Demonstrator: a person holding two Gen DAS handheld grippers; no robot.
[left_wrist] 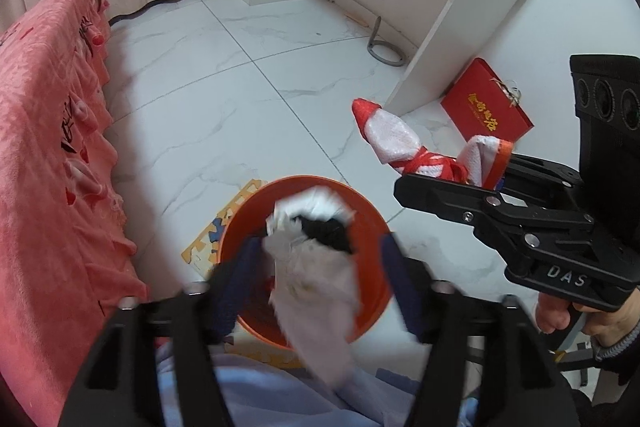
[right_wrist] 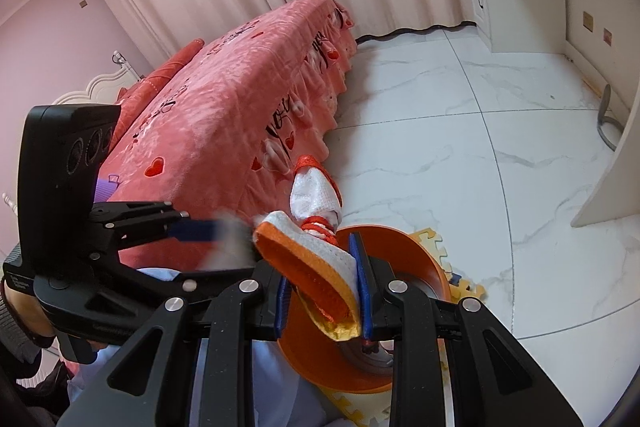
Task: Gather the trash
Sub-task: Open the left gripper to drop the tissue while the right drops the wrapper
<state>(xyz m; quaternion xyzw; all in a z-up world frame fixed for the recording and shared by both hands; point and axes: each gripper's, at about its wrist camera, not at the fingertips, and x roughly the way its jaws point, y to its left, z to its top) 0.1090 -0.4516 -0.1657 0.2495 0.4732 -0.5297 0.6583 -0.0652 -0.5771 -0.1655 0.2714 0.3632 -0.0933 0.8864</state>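
My left gripper points down over an orange bin on the floor. Its blue pads stand apart, and blurred white crumpled paper hangs between them with a gap to the right pad. More white and black trash lies in the bin. My right gripper is shut on a white woven bag with orange trim and red ribbon, held just above the bin. The same bag and right gripper show in the left wrist view, right of the bin.
A bed with a pink cover runs along the left. A red box leans by a white desk. A foam puzzle mat lies under the bin. A grey hose loop sits under the desk. A person's light blue leg is below.
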